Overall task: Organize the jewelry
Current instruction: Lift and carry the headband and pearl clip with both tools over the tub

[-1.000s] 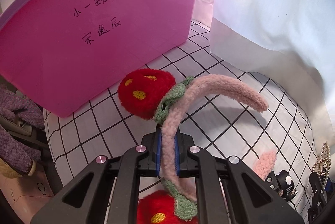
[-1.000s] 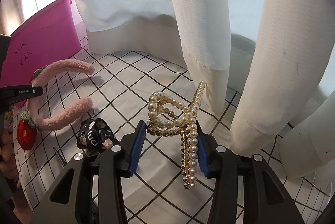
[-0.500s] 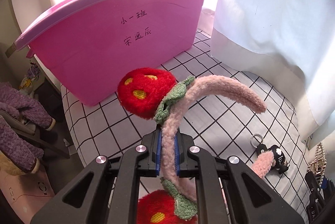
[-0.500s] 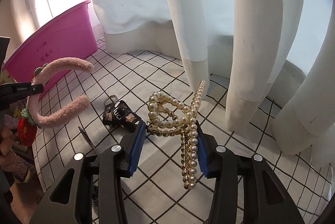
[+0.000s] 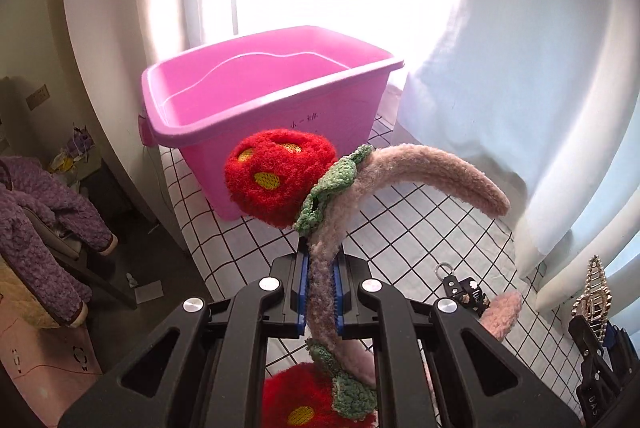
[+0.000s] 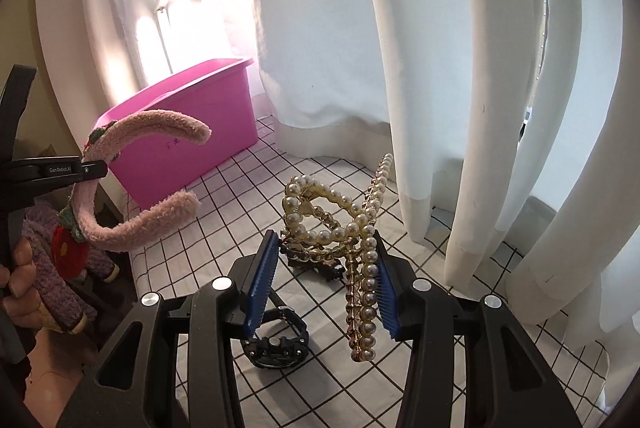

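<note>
Nearest in my left wrist view, lower centre: my left gripper (image 5: 320, 302), blue pads clamped tight on the fuzzy pink plush headband (image 5: 416, 172), which arcs up and to the right with one tip free in mid-frame and the other at lower right. Attached to it, a red fuzzy strawberry pom-pom with yellow seeds and a green knitted leaf collar (image 5: 280, 174) sits just above the pads; a second red strawberry pom-pom (image 5: 300, 402) shows at the bottom edge. Nearest in my right wrist view, lower centre: my right gripper (image 6: 324, 284), partly closed around a gold hair claw clip set with white pearls (image 6: 344, 228); the right pad presses its long pearl strand, while I cannot tell whether the left pad touches it. Below that gripper, a black ring-shaped item (image 6: 276, 344) lies on the white cloth with a black grid pattern (image 6: 224, 212). Mid-distance, lower right of the left view: a small black tag on a metal ring (image 5: 460, 288) rests on the cloth. Farther, centre of the left view: an open pink plastic storage bin (image 5: 256, 108) stands on the cloth, with handwriting on its near wall. Farthest, upper right: white curtains (image 6: 420, 68). Left edge: purple fleece garment (image 5: 44, 228).
</note>
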The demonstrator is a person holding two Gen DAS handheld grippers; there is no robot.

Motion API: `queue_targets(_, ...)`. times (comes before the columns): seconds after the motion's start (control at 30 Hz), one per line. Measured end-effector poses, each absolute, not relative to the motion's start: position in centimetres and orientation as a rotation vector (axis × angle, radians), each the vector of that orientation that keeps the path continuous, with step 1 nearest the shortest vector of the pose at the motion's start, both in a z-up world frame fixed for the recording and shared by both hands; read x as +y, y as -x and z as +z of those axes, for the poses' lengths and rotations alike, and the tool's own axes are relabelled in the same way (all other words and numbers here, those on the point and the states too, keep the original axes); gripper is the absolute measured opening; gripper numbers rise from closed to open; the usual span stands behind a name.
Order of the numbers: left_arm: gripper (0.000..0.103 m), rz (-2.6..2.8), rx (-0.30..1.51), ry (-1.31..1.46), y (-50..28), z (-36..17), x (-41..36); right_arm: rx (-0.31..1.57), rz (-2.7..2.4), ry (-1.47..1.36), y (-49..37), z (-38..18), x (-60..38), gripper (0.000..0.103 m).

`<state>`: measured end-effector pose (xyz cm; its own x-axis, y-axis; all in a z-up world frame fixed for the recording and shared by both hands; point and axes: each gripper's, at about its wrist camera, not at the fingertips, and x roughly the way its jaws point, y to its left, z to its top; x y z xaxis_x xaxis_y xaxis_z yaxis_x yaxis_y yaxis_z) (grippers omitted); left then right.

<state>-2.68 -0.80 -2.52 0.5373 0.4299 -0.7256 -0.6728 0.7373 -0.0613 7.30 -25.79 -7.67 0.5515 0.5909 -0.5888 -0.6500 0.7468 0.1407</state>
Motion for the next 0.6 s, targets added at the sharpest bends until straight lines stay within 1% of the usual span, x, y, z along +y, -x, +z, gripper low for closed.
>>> queue_targets(0.27, 0.01, 0.692, 0.648, 0.332, 3.8, 4.0, 2.4, 0.547, 0.822, 0.07, -7.4, -1.8, -21.7, 0.044)
queue_targets(0.47, 0.01, 0.698, 0.606, 0.315, 3.7, 6.6, 8.9, 0.496, 0.869, 0.061, -8.7, 1.4, -14.5, 0.044)
queue_targets(0.6, 0.01, 0.694, 0.621, 0.302, 2.5, 7.0, 14.7, 0.506, 0.909, 0.036, -10.7, 3.1, -7.6, 0.044)
